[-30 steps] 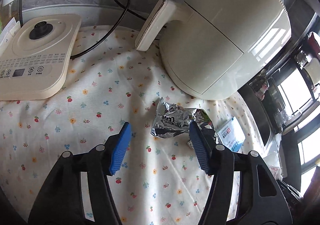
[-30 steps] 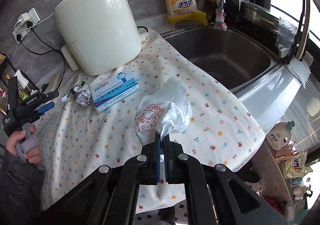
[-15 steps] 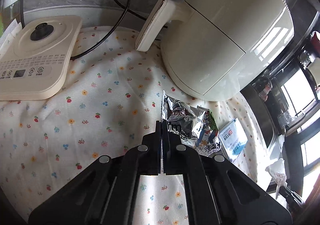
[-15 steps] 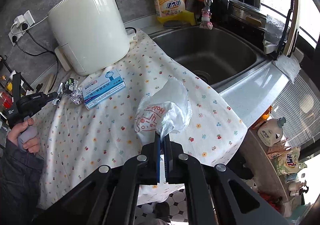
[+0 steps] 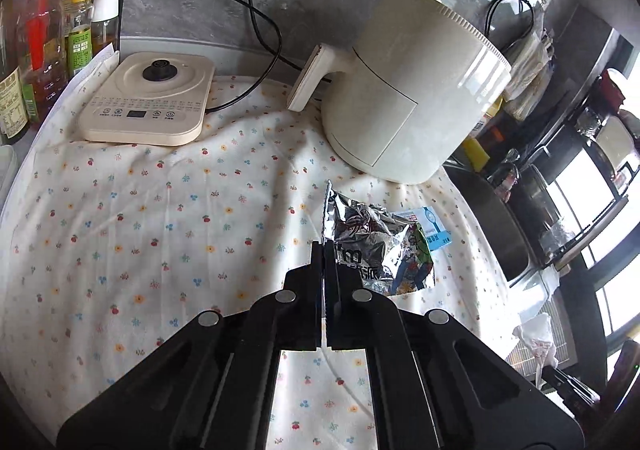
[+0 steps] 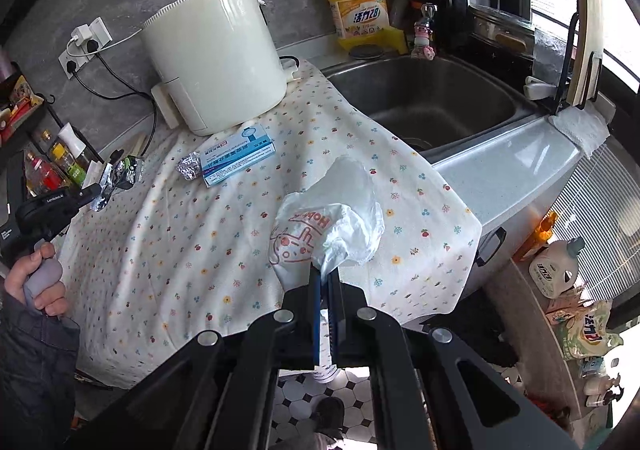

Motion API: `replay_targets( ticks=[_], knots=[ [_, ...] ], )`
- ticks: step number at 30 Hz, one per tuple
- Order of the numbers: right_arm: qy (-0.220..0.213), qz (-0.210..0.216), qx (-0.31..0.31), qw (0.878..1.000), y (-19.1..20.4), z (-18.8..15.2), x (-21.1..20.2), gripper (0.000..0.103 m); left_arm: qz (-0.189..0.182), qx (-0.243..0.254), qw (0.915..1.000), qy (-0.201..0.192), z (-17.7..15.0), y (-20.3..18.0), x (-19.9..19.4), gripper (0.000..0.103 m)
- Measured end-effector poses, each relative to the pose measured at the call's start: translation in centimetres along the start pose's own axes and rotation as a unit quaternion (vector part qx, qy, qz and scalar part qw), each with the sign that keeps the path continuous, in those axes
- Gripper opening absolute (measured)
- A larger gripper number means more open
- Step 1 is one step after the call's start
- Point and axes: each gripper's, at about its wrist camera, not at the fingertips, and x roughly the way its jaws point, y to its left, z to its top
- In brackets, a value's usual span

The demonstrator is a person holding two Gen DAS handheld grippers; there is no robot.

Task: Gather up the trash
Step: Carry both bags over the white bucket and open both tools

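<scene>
A floral cloth (image 5: 152, 217) covers the counter and drapes over its front edge beside the steel sink (image 6: 432, 101). The largest item on the cloth is a cream cylindrical appliance (image 5: 412, 97), standing upright near the grey wall with its handle toward a flat cream control base (image 5: 148, 103). A row of bottles (image 5: 44, 37) stands past that base at the far left. A yellow detergent jug (image 6: 358, 5) stands behind the sink. The white plastic bag (image 6: 332, 226) hangs in front of the cloth edge, with its neck clamped between the pads of the right gripper (image 6: 326, 282), whose jaws are fully together on it. A blue and white carton (image 6: 238, 155) lies flat on the cloth just in front of the appliance, with a small crumpled foil ball (image 6: 189, 166) touching its left end. The left gripper (image 5: 324, 250) is closed on the left edge of a crumpled silver foil wrapper (image 5: 380, 246), which is held clear of the cloth and partly hides the carton in the left wrist view. A hand (image 6: 32, 278) with a dark sleeve holds the left gripper handle.
</scene>
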Motion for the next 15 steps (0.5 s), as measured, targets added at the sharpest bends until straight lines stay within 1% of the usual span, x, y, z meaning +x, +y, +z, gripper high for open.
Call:
replay_targets(
  ticks=[5,12,15],
  knots=[
    [-0.006,0.001,0.017,1.000,-3.7,-2.5,-3.1,0.004,-0.003,0.019,0.9997,0.016,-4.6,-3.6,-2.0,0.002],
    [0.009,-0.008,0.034,0.999,-9.5,-7.3,-5.9,0.004,-0.019,0.050,0.9974,0.049,-11.8,-9.4,-2.8,0.002],
    [0.017,-0.014,0.032,0.999,-11.4,-9.5,-6.8,0.004,-0.026,0.053,0.9961,0.065,-14.9,-11.2,-2.7,0.002]
  ],
)
